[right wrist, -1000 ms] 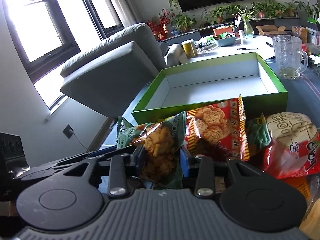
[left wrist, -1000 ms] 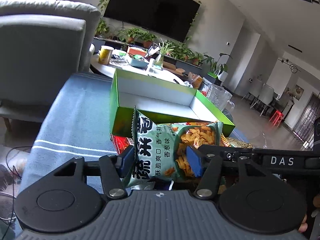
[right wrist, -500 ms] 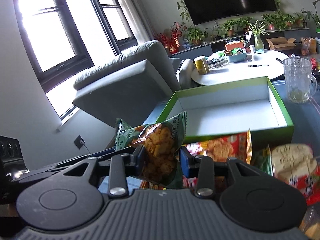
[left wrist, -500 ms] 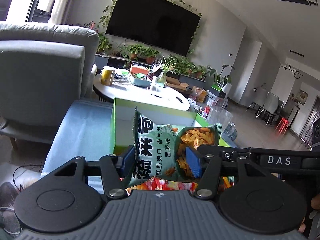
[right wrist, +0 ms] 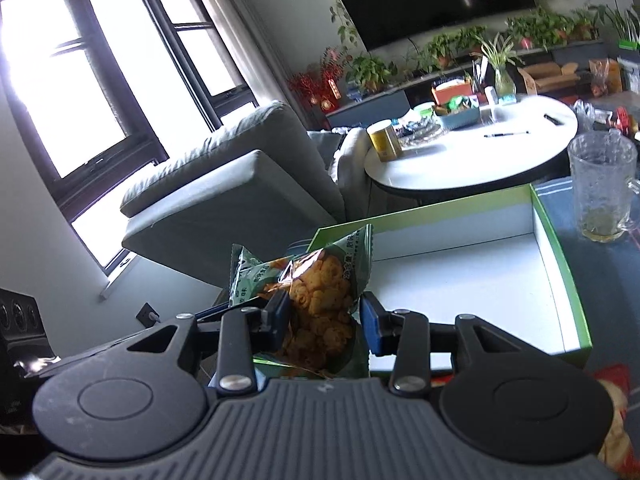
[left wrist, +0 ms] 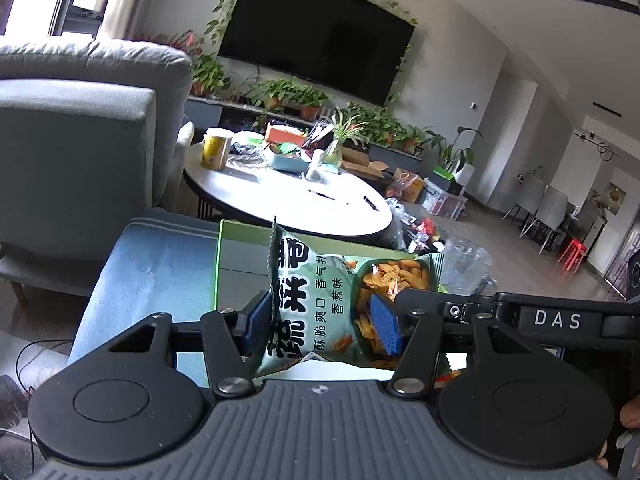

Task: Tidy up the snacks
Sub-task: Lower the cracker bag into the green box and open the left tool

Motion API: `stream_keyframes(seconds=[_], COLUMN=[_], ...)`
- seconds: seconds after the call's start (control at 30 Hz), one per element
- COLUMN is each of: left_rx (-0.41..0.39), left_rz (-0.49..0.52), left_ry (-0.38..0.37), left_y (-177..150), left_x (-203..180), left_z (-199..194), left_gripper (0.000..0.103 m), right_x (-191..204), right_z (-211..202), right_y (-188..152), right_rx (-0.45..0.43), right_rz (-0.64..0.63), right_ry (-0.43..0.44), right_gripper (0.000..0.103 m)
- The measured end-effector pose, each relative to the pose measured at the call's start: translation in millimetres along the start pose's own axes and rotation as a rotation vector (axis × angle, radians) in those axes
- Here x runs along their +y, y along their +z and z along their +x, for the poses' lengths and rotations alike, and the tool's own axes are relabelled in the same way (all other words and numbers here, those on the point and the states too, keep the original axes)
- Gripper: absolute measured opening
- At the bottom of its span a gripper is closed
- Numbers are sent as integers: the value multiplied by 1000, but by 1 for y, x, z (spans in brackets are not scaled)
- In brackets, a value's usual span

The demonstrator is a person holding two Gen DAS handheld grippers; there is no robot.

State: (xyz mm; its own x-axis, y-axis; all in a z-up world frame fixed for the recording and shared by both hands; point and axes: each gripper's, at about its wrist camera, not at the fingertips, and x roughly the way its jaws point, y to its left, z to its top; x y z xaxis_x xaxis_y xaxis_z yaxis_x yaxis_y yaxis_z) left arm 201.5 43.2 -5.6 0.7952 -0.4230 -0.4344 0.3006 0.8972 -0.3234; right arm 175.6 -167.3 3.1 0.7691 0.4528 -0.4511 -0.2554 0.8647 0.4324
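A green snack bag [left wrist: 316,292] with dark lettering and a picture of orange crisps hangs in the air between the blue pads of my left gripper [left wrist: 322,322], whose jaws are closing tighter on it. My right gripper [right wrist: 324,322] is shut on what looks like the same green snack bag [right wrist: 320,292], pinching its crisp-picture end. The black body of the right tool [left wrist: 556,320] reaches in from the right in the left wrist view. Just beyond the bag lies the open green box [right wrist: 568,280] with a white inside, holding nothing that I can see.
The box rests on a blue striped cloth [left wrist: 152,264]. A glass mug [right wrist: 600,196] stands at its far right corner. Red snack bags [right wrist: 616,432] lie at the lower right. A grey armchair [left wrist: 80,140] and a round white table [left wrist: 288,196] stand behind.
Both grippers have risen and moved forward with the green bag. It now hangs at the box's near edge. The red snack bags have dropped almost out of view.
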Motion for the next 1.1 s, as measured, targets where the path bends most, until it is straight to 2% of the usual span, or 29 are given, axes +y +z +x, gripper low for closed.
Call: stream_keyframes(seconds=[0.5, 0.87, 1.1], left_rx=[106, 110, 64], left_rz=[-19, 21, 40], left_ry=[28, 46, 48], left_y=[-14, -20, -19], left_x=[20, 13, 3], left_z=[50, 38, 10], left_gripper=[50, 54, 59], right_x=[-27, -26, -15], right_z=[46, 49, 30], right_y=[-7, -9, -9], right_rx=[110, 151, 117], right_rz=[55, 59, 34], right_ry=[-65, -93, -98], right_gripper=[79, 80, 80])
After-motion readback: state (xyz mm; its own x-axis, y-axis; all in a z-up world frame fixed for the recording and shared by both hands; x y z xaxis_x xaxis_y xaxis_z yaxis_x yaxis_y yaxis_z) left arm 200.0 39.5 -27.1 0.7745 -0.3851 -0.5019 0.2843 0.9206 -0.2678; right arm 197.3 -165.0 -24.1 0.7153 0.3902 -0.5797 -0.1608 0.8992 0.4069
